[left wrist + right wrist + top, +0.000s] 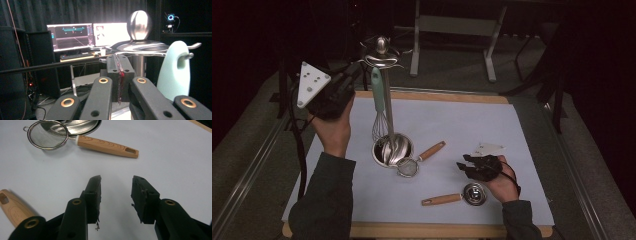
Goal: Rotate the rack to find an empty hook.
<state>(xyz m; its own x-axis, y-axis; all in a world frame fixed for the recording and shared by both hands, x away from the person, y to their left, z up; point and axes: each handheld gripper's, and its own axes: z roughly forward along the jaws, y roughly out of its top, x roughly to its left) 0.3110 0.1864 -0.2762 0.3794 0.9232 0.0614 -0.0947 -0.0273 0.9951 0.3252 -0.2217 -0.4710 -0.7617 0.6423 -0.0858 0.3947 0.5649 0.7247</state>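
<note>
**Left tongs clenched at the utensil stand, right tongs released over the table**

The left tongs (pixel 357 67) are raised at the far left of the table (pixel 512 130), beside the top of the tall steel utensil stand with a ball knob and hook arms (pixel 382 52). In the left gripper view their jaws are pressed flat together, clenched on nothing that can be seen, with the tips just below the stand's disc and hook arms. A whisk with a mint-green handle (pixel 377 95) hangs from one hook, its wires down near the stand's round steel base (pixel 392 149).

The right tongs (pixel 465 165) sit low at the near right, released; the right gripper view shows bare pale table between the jaws. Just beside that hand, nearer the table's front edge, lies a steel measuring cup with a wooden handle (pixel 457 196). A small mesh strainer with a wooden handle (pixel 414 162) rests against the right side of the stand's base, left of the right tongs and apart from them.
</note>
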